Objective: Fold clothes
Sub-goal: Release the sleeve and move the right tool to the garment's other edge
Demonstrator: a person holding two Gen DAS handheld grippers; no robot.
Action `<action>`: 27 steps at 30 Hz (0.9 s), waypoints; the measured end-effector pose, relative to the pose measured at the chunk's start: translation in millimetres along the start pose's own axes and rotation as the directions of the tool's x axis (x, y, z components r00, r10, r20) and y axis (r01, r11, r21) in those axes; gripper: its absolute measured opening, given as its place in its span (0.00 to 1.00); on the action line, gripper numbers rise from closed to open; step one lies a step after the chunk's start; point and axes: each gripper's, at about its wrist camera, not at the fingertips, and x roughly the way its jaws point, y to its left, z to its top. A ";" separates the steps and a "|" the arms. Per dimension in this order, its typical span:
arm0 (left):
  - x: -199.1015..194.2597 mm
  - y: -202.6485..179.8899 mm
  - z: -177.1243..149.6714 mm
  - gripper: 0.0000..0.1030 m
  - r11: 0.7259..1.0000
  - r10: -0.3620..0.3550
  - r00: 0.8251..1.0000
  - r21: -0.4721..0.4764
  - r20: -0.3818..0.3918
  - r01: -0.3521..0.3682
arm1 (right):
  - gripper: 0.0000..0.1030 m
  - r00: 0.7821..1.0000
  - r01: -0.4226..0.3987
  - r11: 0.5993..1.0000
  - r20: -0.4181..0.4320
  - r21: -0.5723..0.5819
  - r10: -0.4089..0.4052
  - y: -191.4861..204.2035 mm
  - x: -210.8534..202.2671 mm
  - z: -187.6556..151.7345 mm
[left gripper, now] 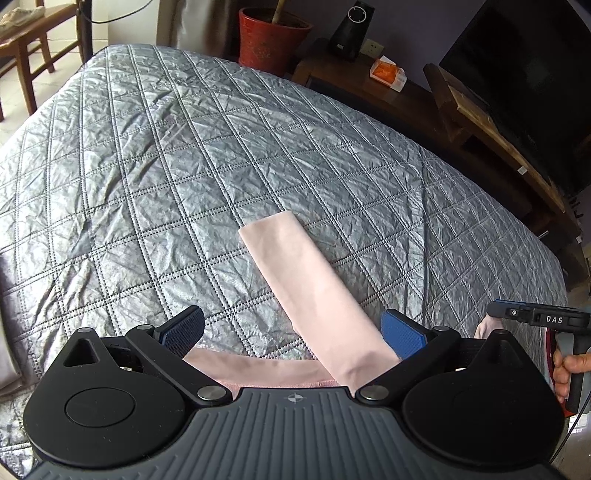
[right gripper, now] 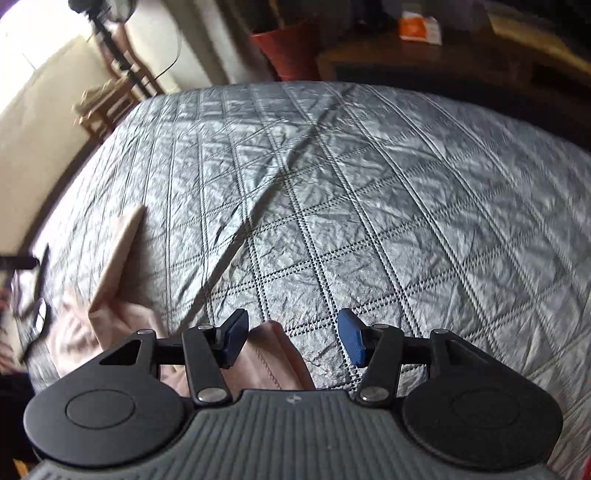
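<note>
The left gripper (left gripper: 293, 334) is hovering with fingers wide apart over the pink garment (left gripper: 314, 291); the right gripper (right gripper: 291, 341) is holding nothing, half open. One sleeve is lying folded across the grey bed (left gripper: 147, 166), so folding seems only begun.

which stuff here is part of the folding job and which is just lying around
Part of the job:
pink garment
quilted bedspread it lies on
left claw, open
right claw, open

Just lying about:
red pot
orange packet
black speaker
wooden chair
</note>
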 end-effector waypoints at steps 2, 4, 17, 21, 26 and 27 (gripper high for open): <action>1.3 -0.4 -0.1 1.00 1.000 0.001 1.000 0.004 -0.002 -0.001 | 0.49 0.999 -0.046 0.997 -0.004 0.068 0.047 -7.5 3.1 -4.3; 2.2 -1.2 -0.5 1.00 1.000 0.001 1.000 0.007 -0.004 -0.001 | 0.49 0.999 -0.005 0.998 -0.034 0.056 0.007 -6.2 8.6 -9.3; 4.3 -5.7 -3.3 1.00 1.000 -0.001 1.000 0.018 -0.008 0.001 | 0.08 0.981 -0.158 0.977 0.087 -0.141 0.171 38.0 -57.1 -50.8; 4.9 -6.3 -4.2 1.00 1.000 -0.001 1.000 0.023 -0.011 0.001 | 0.08 0.980 -0.149 0.973 0.103 -0.178 0.169 39.8 -78.5 -71.6; 5.9 -8.9 -6.1 1.00 0.999 -0.002 1.000 0.032 -0.016 0.002 | 0.07 0.999 0.035 0.973 -0.002 -0.227 -0.036 31.2 -64.3 -101.5; 6.3 -9.6 -6.4 1.00 0.999 -0.001 1.000 0.034 -0.016 0.002 | 0.07 0.993 0.114 0.971 -0.012 -0.212 -0.119 27.1 -62.4 -109.6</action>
